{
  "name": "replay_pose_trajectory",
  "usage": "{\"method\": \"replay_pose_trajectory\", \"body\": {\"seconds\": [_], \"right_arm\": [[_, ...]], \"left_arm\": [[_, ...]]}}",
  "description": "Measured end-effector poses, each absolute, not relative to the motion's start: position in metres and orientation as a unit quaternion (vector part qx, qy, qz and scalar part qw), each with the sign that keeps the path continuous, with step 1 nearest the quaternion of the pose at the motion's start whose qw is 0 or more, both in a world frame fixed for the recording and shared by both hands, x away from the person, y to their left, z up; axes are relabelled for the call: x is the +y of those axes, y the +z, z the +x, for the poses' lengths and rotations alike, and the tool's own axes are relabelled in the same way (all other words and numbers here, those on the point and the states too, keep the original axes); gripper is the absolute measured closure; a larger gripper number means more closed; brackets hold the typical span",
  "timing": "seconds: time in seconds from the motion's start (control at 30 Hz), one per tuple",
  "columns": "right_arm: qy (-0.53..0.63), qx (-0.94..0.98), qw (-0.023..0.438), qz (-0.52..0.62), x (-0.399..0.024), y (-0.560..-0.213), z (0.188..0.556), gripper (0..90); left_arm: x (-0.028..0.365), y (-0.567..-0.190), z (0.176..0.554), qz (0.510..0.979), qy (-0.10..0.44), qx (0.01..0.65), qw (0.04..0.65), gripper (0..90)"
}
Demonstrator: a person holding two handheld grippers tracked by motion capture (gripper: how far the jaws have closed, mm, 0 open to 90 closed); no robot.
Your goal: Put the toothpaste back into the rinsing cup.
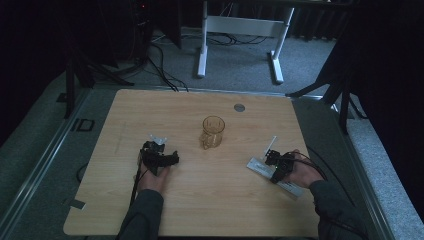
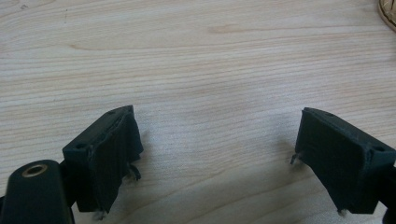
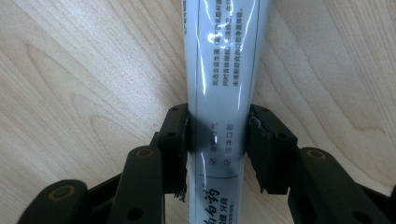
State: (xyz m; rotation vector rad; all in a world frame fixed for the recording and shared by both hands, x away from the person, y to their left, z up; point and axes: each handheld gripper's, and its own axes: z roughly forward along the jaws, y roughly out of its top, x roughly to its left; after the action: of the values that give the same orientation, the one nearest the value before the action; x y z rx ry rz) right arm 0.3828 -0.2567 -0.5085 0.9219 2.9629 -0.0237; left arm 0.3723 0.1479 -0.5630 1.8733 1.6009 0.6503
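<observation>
On the worktop's (image 1: 200, 200) near right, the right hand-held gripper (image 3: 218, 137) clenched a flat-lying tube (image 3: 226, 70) across its width, likely for lifting. Left hand-held gripper (image 2: 212, 140) rested released over bare wood, a glass mug (image 1: 213, 132) standing between them.

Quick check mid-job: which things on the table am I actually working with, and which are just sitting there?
In play:
- toothpaste tube, clamped on both sides by the right gripper
- amber glass mug, probably where the tube goes
- left gripper, open over bare wood

Just lying about:
- round grey cap set in the table near its far edge
</observation>
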Motion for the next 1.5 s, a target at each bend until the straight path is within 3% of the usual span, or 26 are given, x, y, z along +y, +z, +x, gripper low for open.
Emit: {"method": "replay_pose_trajectory", "body": {"seconds": [0.53,0.8,1.5], "right_arm": [[-0.019,0.949,-0.001,0.316,-0.256,-0.516,0.392,62.6],[0.003,0.952,0.010,0.307,-0.261,-0.513,0.388,68.4],[0.034,0.952,0.027,0.304,-0.269,-0.501,0.383,71.1]], "left_arm": [[0.148,-0.563,0.372,0.703,0.244,0.601,0.292,12.7],[0.148,-0.563,0.372,0.703,0.244,0.601,0.292,12.7],[0.148,-0.563,0.372,0.703,0.244,0.601,0.292,12.7]]}}
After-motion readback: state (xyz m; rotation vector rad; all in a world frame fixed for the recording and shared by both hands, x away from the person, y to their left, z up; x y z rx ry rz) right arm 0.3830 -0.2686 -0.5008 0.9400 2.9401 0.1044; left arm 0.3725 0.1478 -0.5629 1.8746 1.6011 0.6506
